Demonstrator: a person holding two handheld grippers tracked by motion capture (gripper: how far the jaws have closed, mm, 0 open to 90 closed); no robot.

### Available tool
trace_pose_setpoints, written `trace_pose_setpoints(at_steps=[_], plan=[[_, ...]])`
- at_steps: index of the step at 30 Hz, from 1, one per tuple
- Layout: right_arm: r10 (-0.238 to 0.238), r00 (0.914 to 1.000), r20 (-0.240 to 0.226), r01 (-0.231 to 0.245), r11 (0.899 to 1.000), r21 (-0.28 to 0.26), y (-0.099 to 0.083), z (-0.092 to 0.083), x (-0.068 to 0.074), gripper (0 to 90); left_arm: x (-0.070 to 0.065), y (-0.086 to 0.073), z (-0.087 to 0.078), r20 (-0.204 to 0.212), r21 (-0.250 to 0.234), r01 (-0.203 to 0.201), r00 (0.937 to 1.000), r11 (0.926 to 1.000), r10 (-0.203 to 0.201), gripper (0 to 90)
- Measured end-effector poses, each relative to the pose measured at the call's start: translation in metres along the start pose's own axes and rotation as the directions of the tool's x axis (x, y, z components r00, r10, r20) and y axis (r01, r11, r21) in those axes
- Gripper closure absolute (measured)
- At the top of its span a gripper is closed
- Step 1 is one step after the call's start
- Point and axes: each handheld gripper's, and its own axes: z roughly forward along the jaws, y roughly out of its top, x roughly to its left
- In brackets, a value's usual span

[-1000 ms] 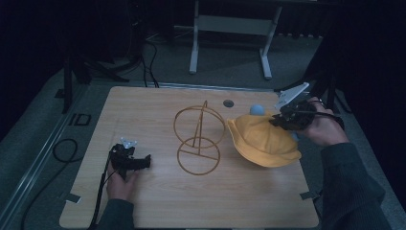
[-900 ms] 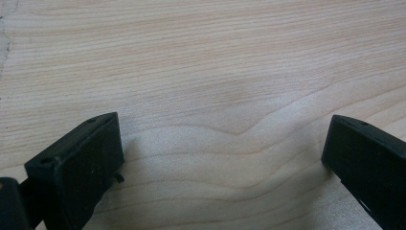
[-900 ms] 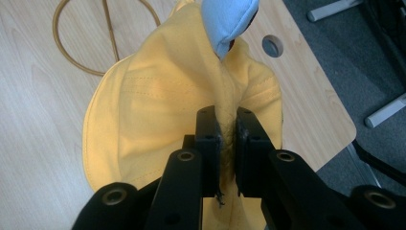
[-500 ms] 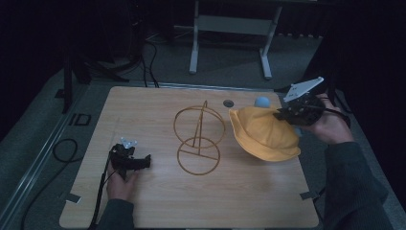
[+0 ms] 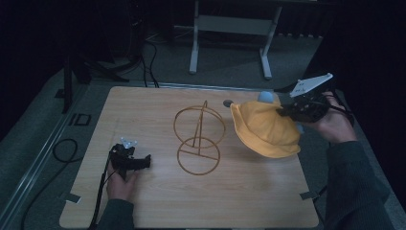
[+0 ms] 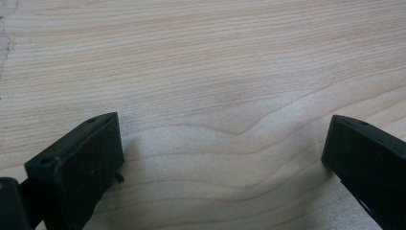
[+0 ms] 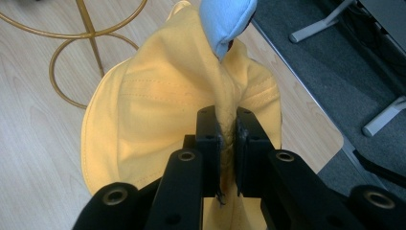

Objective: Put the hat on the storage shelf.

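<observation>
From the high view, the right tongs (image 5: 282,111) are gripping the yellow hat (image 5: 264,129) at its far edge and holding it tilted above the bench (image 5: 158,206), just right of the gold wire stand (image 5: 198,139); the stand is lying leftward from the hat. The left tongs (image 5: 143,162) are resting well apart. In the left gripper view, those jaws are standing wide over bare wood. In the right gripper view, the jaws are pinching bunched hat fabric (image 7: 158,110), with something pale blue (image 7: 225,19), possibly a soft ball, beyond.

The right tool (image 7: 228,139) pinches a fold of soft yellow fabric hat (image 7: 158,96) above the wooden desk (image 7: 33,124).
</observation>
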Motion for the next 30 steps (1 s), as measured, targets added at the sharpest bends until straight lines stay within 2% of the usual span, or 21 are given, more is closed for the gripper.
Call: trace_pose_setpoints(at_steps=[30], plan=[[0.056,0.998,-0.028,-0.058,0.995,-0.079,0.003,-0.007,-0.012,82.7,0.0,0.0,0.0,0.0,0.001,-0.002,1.0,1.0,0.002,0.4]])
